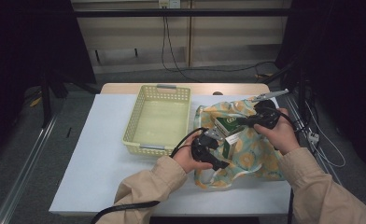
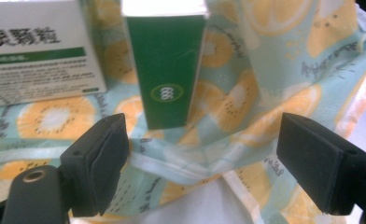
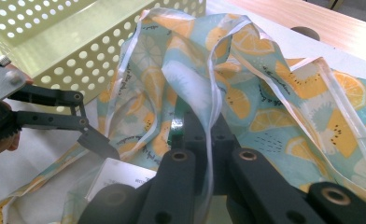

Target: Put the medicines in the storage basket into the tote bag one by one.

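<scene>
Grippers: two | left gripper (image 2: pixel 202 161) held wide open, nothing gripped, poised before green box (image 2: pixel 172 65) | right gripper (image 3: pixel 202 140) clamped on hem of lemon-print bag (image 1: pixel 246 149) | boxes: two inside bag, green one upright, white box (image 2: pixel 38 51) beside it, print illegible | basket (image 1: pixel 139 119): one, beyond, left of bag.

The bench (image 1: pixel 102 172) has a white top, with a strip of bare wood (image 1: pixel 209 88) along its far edge. Around it lies grey floor (image 1: pixel 31 140) — a metal rail (image 1: pixel 24 175) runs along it at the left. The far wall (image 1: pixel 228 32) is pale panelling (black cables (image 1: pixel 167 46) hang down it from a socket (image 1: pixel 168 3)). Both sides of the room are dark, the light falling mainly on the bench.
</scene>
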The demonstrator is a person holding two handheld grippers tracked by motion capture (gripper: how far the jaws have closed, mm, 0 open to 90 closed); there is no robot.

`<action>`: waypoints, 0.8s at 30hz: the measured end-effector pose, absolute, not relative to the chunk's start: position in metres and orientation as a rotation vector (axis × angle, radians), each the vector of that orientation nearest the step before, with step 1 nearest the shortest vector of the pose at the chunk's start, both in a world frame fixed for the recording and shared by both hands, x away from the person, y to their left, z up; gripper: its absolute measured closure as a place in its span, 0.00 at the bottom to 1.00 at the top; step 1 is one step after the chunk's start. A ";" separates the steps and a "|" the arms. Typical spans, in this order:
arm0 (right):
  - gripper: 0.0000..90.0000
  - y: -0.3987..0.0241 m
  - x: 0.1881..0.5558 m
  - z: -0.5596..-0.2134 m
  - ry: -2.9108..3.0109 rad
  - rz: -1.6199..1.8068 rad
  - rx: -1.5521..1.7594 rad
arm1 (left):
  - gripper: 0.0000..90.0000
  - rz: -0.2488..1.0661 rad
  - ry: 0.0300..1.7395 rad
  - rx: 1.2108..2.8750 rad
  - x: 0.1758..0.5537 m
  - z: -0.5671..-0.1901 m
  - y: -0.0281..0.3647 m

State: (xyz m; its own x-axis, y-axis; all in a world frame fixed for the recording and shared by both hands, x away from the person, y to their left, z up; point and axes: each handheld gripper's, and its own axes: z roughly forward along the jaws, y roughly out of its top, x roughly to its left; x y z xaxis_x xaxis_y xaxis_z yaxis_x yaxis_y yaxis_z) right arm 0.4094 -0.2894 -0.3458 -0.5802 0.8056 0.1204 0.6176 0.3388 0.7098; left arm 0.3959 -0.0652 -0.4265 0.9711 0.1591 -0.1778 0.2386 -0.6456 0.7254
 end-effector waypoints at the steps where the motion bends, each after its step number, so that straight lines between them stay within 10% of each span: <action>1: 1.00 -0.289 0.410 -0.346 2.350 1.079 1.280 | 0.21 -0.125 0.266 2.295 0.395 -0.427 -0.066; 16: 1.00 -0.288 0.409 -0.344 2.341 1.089 1.286 | 0.97 -0.169 0.343 2.403 0.397 -0.431 -0.054; 24: 1.00 -0.290 0.407 -0.342 2.334 1.095 1.285 | 1.00 -0.145 0.420 2.361 0.401 -0.403 -0.041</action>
State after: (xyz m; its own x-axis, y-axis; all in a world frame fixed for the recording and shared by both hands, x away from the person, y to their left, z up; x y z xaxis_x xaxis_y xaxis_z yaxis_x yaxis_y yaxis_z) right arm 0.4069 -0.2897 -0.3423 -0.5748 0.8089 0.1241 0.6125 0.3246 0.7208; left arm 0.4012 -0.0414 -0.4034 0.9406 0.2576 -0.2212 0.3393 -0.6858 0.6439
